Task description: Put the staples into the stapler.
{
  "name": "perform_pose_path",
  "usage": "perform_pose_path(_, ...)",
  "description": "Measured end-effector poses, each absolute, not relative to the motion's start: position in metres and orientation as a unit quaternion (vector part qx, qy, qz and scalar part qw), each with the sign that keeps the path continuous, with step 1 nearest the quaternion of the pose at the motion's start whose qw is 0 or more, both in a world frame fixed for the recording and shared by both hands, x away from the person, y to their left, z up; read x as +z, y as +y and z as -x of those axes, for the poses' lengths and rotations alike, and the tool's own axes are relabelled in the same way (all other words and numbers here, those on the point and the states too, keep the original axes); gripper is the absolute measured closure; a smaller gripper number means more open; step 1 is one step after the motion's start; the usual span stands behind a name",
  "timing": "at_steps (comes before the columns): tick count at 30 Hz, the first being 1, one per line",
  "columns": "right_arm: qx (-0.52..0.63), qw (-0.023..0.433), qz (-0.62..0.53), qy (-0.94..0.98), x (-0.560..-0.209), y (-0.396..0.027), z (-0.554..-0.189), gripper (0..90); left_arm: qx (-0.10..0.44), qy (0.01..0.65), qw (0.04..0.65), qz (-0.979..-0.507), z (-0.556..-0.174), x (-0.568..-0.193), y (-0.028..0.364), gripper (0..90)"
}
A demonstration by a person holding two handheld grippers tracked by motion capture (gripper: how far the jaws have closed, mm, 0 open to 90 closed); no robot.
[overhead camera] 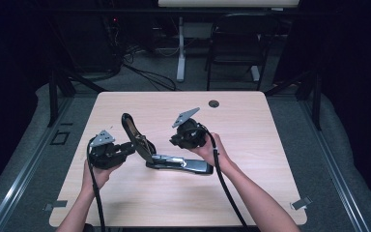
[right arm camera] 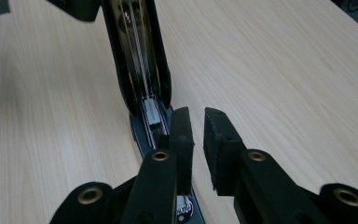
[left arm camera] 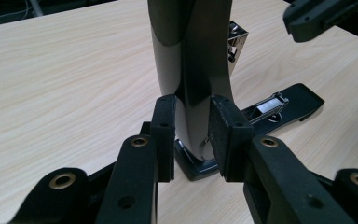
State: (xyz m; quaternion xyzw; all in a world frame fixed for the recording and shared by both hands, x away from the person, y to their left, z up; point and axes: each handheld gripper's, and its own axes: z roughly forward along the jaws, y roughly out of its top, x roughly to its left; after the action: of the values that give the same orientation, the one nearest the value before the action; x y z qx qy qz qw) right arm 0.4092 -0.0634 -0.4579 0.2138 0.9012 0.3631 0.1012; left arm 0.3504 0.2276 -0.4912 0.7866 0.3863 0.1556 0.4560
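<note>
A black stapler (overhead camera: 183, 165) lies on the table, swung wide open. Its base (left arm camera: 298, 100) rests flat while its top arm (overhead camera: 134, 133) stands tilted up at the left. My left gripper (left arm camera: 192, 130) is shut on that raised arm (left arm camera: 191, 46), low down near the hinge, with a pad pressing on each side. My right gripper (right arm camera: 198, 135) hovers just above the metal staple channel (right arm camera: 151, 112), its jaws nearly together with nothing between them. In the high view the left gripper (overhead camera: 134, 147) is at the stapler's left and the right gripper (overhead camera: 176, 140) is above its middle.
The light wooden table (overhead camera: 251, 125) has a cable hole (overhead camera: 214, 103) near its far edge. A dark chair (overhead camera: 236, 43) and a white desk leg (overhead camera: 180, 48) stand beyond it. Cables trail from both grippers toward the table's near edge.
</note>
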Motion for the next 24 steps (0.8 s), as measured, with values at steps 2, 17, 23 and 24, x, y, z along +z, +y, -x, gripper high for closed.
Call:
perform_pose_path(2,0.365,0.101,-0.216,0.900,-0.454,-0.062,-0.410,81.8,0.156,0.382,0.458,-0.787,-0.351,-0.491,0.224,71.9)
perform_pose_path(17,0.424,0.102,-0.253,0.863,-0.432,-0.049,-0.416,90.0,0.122,0.334,0.427,-0.831,-0.358,-0.500,0.188,73.3)
perform_pose_path(23,0.428,0.079,-0.276,0.857,-0.439,-0.064,-0.419,90.0,0.119,0.332,0.418,-0.837,-0.359,-0.501,0.184,73.8)
perform_pose_path(24,0.428,0.077,-0.279,0.856,-0.440,-0.065,-0.419,90.0,0.119,0.332,0.418,-0.837,-0.359,-0.501,0.184,73.8)
